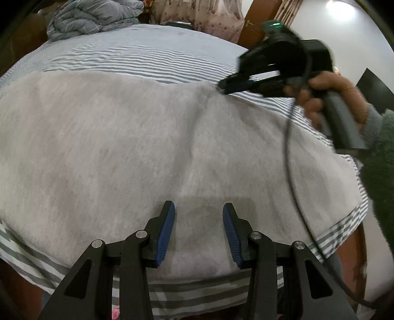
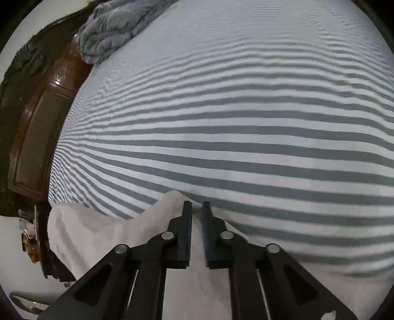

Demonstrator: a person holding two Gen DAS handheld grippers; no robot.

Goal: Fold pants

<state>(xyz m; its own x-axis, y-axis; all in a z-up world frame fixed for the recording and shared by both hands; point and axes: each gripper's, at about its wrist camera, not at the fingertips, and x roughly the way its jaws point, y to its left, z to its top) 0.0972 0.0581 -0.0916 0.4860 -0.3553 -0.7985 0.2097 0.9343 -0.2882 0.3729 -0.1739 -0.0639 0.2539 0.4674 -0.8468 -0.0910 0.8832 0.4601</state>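
The light grey pants (image 1: 123, 137) lie spread flat across the striped bed (image 1: 138, 56). My left gripper (image 1: 199, 208) hovers open over their near edge, holding nothing. My right gripper (image 1: 221, 87) sits at the pants' far right edge, its jaws nearly together around the fabric edge. In the right wrist view the right gripper (image 2: 197, 205) has its pads a narrow gap apart with the grey pants (image 2: 103, 236) rising between and beneath them; a firm pinch is unclear. A fold line runs from that edge toward the near side.
A crumpled grey quilt (image 1: 91, 17) lies at the far left of the bed and shows in the right wrist view (image 2: 110, 27). A wooden bed frame (image 2: 41, 118) borders the mattress. A cable (image 1: 290, 147) hangs from the right gripper across the pants.
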